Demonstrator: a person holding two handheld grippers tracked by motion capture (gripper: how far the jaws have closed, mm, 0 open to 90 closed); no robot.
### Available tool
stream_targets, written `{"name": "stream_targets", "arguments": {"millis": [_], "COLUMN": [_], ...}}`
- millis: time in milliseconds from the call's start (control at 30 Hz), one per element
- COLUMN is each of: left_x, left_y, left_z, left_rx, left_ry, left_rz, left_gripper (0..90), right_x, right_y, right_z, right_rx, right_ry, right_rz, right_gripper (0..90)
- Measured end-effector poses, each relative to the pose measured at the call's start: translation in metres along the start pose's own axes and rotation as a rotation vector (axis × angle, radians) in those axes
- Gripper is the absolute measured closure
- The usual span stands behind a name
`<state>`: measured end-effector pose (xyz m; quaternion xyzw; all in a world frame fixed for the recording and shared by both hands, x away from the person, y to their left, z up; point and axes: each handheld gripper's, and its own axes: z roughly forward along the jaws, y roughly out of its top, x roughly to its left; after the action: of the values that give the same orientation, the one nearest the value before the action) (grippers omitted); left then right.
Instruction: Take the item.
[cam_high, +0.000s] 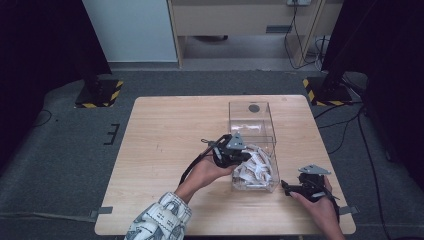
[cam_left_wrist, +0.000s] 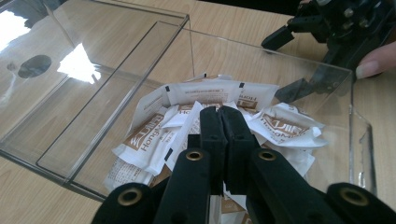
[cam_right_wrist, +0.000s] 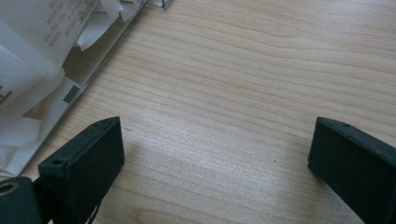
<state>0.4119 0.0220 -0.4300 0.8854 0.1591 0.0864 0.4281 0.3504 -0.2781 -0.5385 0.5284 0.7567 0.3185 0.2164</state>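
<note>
Inside clear rigid box (cam_left_wrist: 140, 60), crinkled white sachets (cam_left_wrist: 196, 121) under clenched left tongs (cam_left_wrist: 219, 116); right tongs (cam_right_wrist: 215, 149) released.

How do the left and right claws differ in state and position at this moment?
The left claw is shut, jaws pressed together; the right claw is wide open. The left claw reaches into the clear box over the white packets; the right claw sits beside the box over bare table. Both are black and hand-held.

Your wooden worktop (cam_high: 165, 130) stands on grey carpet (cam_high: 65, 150). Beyond it you see a pale wall panel (cam_high: 130, 30) and, beside that, a wooden cabinet (cam_high: 240, 20); hazard-striped stand bases (cam_high: 100, 92) flank its far corners.
</note>
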Motion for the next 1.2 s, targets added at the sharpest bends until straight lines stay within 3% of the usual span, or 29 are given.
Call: {"name": "stream_targets", "arguments": {"millis": [467,1200], "left_x": [0.002,0.005], "left_y": [0.0,0.001], "left_z": [-0.006,-0.018], "left_rx": [-0.033,-0.06], "left_ry": [-0.019,0.001], "left_rz": [-0.019,-0.012], "left_gripper": [88.4,88.4], "right_x": [0.0,0.0], "right_y": [0.0,0.0], "right_z": [0.0,0.0], "right_rx": [0.0,0.0], "right_ry": [0.0,0.0], "right_rz": [0.0,-0.001], "right_gripper": [3.8,3.8]}}
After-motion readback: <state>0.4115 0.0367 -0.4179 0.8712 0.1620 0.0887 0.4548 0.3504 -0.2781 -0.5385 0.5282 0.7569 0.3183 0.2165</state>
